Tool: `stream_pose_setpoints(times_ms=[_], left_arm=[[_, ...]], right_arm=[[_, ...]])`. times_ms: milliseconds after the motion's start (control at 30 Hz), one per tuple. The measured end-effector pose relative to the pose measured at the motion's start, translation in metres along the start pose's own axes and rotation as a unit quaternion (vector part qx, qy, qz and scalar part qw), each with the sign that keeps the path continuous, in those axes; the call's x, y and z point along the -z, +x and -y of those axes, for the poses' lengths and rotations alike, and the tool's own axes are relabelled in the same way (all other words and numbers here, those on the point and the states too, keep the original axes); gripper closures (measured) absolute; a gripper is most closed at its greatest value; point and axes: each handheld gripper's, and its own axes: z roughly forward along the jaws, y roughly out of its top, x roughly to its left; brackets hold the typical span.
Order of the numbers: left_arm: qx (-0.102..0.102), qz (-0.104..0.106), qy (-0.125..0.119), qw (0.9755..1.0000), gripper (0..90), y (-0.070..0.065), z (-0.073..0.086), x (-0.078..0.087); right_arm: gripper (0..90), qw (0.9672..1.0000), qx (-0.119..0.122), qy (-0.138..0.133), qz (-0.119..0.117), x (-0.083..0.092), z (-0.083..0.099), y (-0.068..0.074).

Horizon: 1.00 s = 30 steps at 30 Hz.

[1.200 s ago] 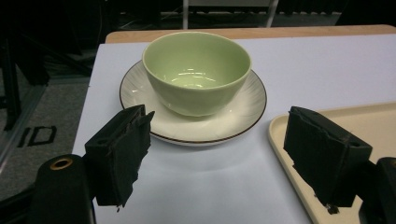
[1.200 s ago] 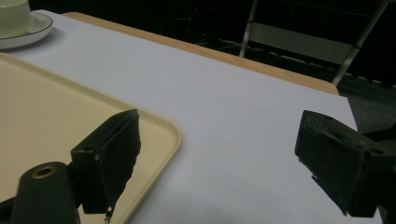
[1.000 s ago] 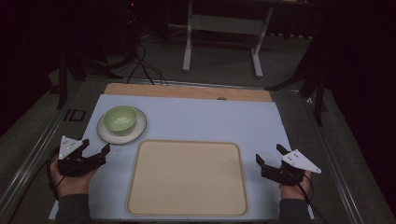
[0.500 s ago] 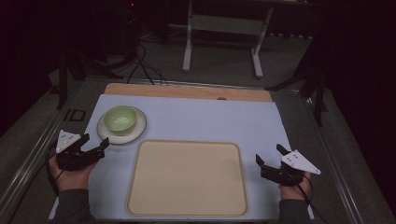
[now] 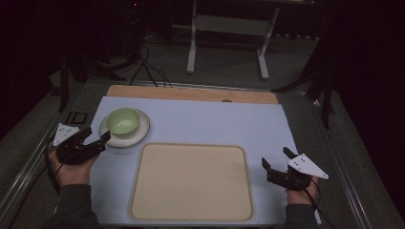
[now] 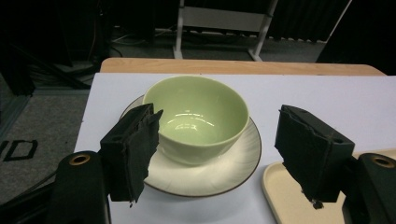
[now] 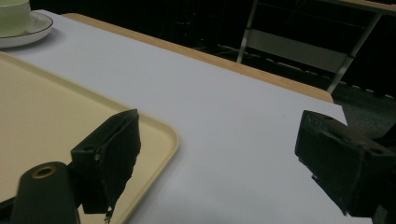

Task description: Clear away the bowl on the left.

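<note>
At the far-left corner of the desk (image 5: 215, 121), on a white saucer (image 5: 139, 135) – a pale green bowl (image 5: 122, 121), upright and empty, just beyond the tray (image 5: 191, 183). Just short of the saucer's near-left edge, the left gripper (image 5: 99, 134): fingers (image 6: 133, 140) spread wide, just now narrowing a little, with nothing pinched and the bowl ahead of them rather than between them.

To do the reach well: go forward and level until one finger stands on each side of the bowl's wall. Stay above the saucer's rim, so as not to catch it and drag the pair. Stop narrowing until then – probably little room to spare around so wide a bowl. Take the wall below the lip, evenly on both sides, and squeeze slowly: glazed, likely slippery. Lift straight up so the saucer stays put.

At the near-right edge of the desk, beside the tray, the right gripper (image 5: 275, 157) – fingers apart, holding nothing, well clear of the work.
</note>
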Motion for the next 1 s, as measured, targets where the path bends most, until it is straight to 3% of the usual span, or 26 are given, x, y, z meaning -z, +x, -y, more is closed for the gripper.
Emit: stream_pose_setpoints(times_ms=[367,733,1000], left_arm=[[-0.002,0.005,0.006,1.0,30.3,0.0,-0.007,-0.017],[0.002,-0.006,0.013,0.9999,30.7,0.008,-0.017,-0.035],[-0.015,-0.012,0.023,0.9995,30.8,0.009,-0.024,-0.046]], right_arm=[[13.9,1.0,0.0,-0.002,0.003,0.0,0.0,0.0],[13.9,1.0,0.002,-0.002,0.003,0.0,0.0,0.0],[13.9,1.0,0.002,-0.003,0.004,0.0,0.0,0.0]])
